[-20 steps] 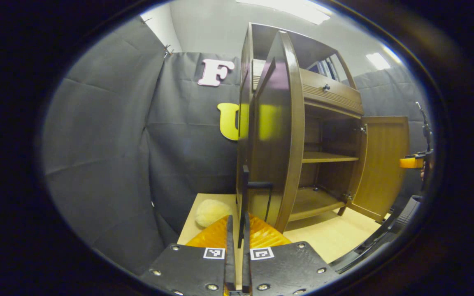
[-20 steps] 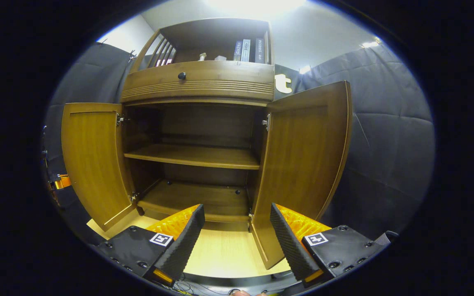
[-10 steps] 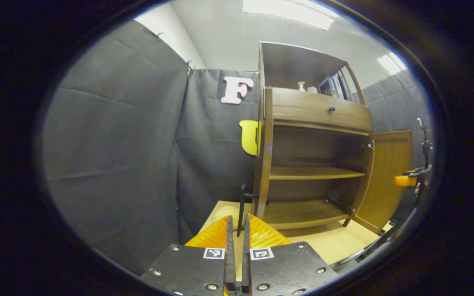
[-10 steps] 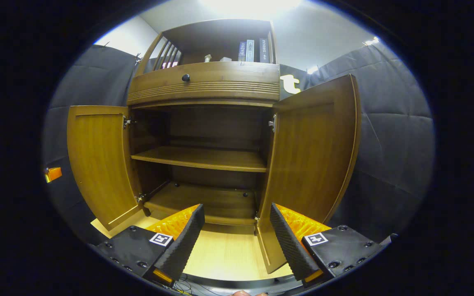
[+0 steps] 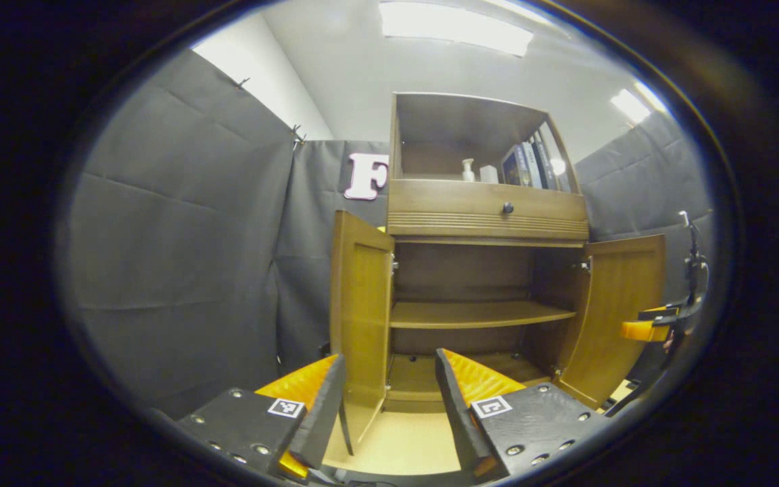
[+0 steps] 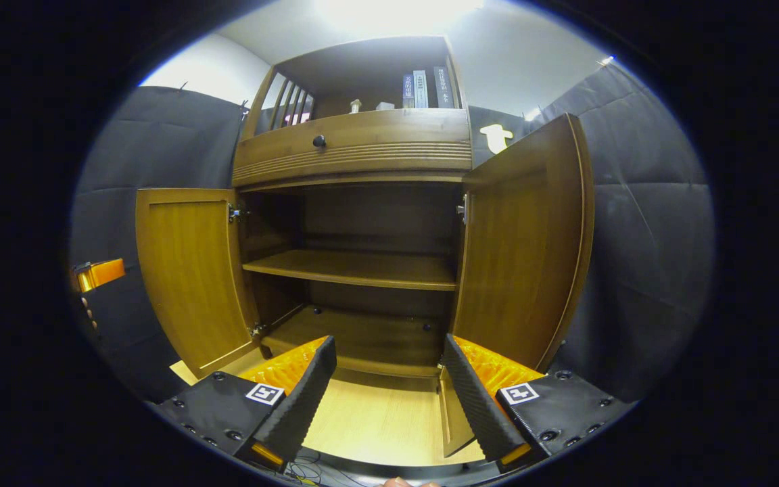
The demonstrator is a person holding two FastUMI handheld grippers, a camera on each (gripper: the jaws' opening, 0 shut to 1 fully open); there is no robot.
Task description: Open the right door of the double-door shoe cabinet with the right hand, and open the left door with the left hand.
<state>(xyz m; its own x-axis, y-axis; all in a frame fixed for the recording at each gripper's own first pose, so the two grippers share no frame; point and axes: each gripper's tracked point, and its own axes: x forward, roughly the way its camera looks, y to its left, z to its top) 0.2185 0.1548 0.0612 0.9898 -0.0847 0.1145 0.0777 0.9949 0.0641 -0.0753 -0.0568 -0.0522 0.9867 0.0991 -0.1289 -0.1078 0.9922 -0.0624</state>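
The brown wooden shoe cabinet [image 5: 487,216] stands with both lower doors swung wide. In the left gripper view the left door [image 5: 361,304] hangs just beyond my left gripper [image 5: 389,406], which is open and holds nothing. The right door [image 5: 616,311] is farther right, with the other gripper's orange finger [image 5: 643,330] beside it. In the right gripper view my right gripper [image 6: 389,392] is open and empty in front of the cabinet's bottom. The right door [image 6: 525,250] is just beyond its right finger. The left door [image 6: 186,277] stands off to the left.
Inside are a bare middle shelf [image 6: 356,267] and a bottom board [image 6: 362,338]. Above sit a drawer with a dark knob [image 6: 319,141] and an open top shelf with books [image 6: 423,88]. The floor [image 6: 376,419] is light wood. Black cloth walls close in both sides.
My left gripper let go of the left door's handle, opened, drew back and turned to face the cabinet. The left door now stands wide. My right gripper stayed open and shifted slightly.
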